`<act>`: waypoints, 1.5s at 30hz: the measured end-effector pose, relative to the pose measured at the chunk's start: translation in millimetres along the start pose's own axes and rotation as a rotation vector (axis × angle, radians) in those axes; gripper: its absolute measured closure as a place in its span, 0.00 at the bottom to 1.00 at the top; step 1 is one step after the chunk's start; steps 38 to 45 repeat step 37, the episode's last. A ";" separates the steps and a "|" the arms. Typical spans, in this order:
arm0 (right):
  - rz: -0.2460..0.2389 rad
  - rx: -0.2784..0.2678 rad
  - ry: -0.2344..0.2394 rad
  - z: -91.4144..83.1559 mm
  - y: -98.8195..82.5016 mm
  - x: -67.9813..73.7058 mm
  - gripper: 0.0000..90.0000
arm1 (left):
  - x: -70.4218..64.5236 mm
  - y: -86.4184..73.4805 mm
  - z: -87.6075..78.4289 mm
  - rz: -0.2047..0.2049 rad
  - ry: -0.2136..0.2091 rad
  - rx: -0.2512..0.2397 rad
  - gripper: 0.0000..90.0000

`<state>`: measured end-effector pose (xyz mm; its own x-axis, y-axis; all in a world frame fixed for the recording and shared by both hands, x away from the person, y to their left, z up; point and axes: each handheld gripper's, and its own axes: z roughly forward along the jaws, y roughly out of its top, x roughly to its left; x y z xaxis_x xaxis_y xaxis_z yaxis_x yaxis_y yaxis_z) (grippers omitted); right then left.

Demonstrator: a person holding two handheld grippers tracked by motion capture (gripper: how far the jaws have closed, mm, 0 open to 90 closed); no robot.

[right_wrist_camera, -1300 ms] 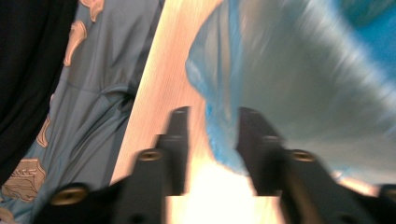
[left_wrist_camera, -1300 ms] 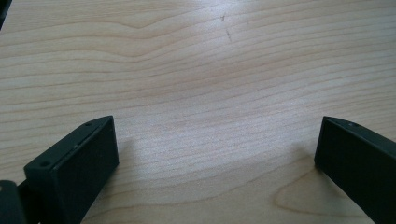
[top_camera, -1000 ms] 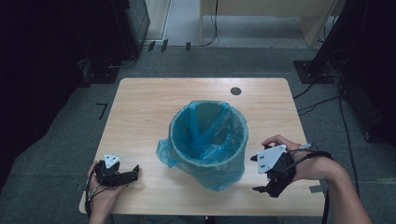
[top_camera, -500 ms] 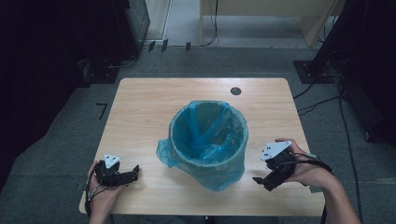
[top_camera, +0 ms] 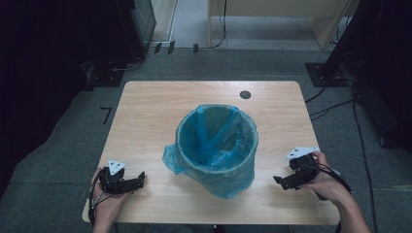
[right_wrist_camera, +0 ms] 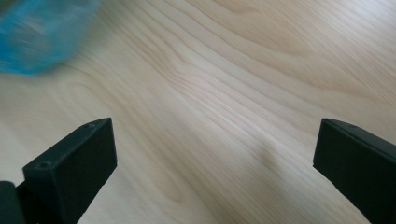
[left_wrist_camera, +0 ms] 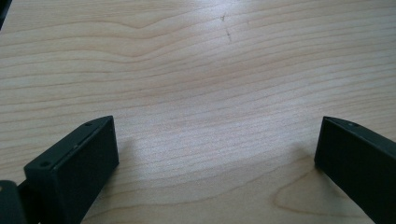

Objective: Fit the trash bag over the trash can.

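**While both tongs rest open, the lined bin stands mid-bench**

While the round bin lined with a translucent blue plastic bag [top_camera: 216,145] stands upright near the middle of the pale wooden bench [top_camera: 155,107], the two tongs sit low at the near edge, one on each side of it and both apart from it. A loose fold of the blue bag hangs over the bin's rim and bunches down its outside towards the near left.

Near the bench's near left corner, the left tongs [top_camera: 141,178] lie in the person's left hand [top_camera: 104,196], pointing across the bench towards the bin. Seen in the left gripper view, their black jaws stand wide apart with only bare wood grain between them.

By the near right corner, the right tongs [top_camera: 278,180] are held in the right hand [top_camera: 326,183], angled towards the bin's base. Their jaws have just been opening and now stand wide with nothing between them; the right gripper view shows plain wood in the gap and a blurred patch of the blue bag at the upper left.

A small dark round disc [top_camera: 245,94] is set in the bench near its far edge, right of centre, well apart from the bin
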<state>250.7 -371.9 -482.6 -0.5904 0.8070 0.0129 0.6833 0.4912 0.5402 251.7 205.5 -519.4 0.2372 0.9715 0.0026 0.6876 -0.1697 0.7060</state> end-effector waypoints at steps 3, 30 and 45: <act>0.025 -0.001 -0.007 2.4 -10.3 -5.1 0.00 | 0.0 0.0 0.0 0.000 0.000 0.000 0.00; 0.377 -0.209 -0.285 7.3 -67.2 -0.8 0.00 | -0.5 0.1 0.1 -0.004 0.004 0.000 0.00; 0.380 -0.220 -0.291 7.3 -68.9 -0.2 0.00 | -0.6 0.1 0.2 -0.006 0.004 -0.001 0.00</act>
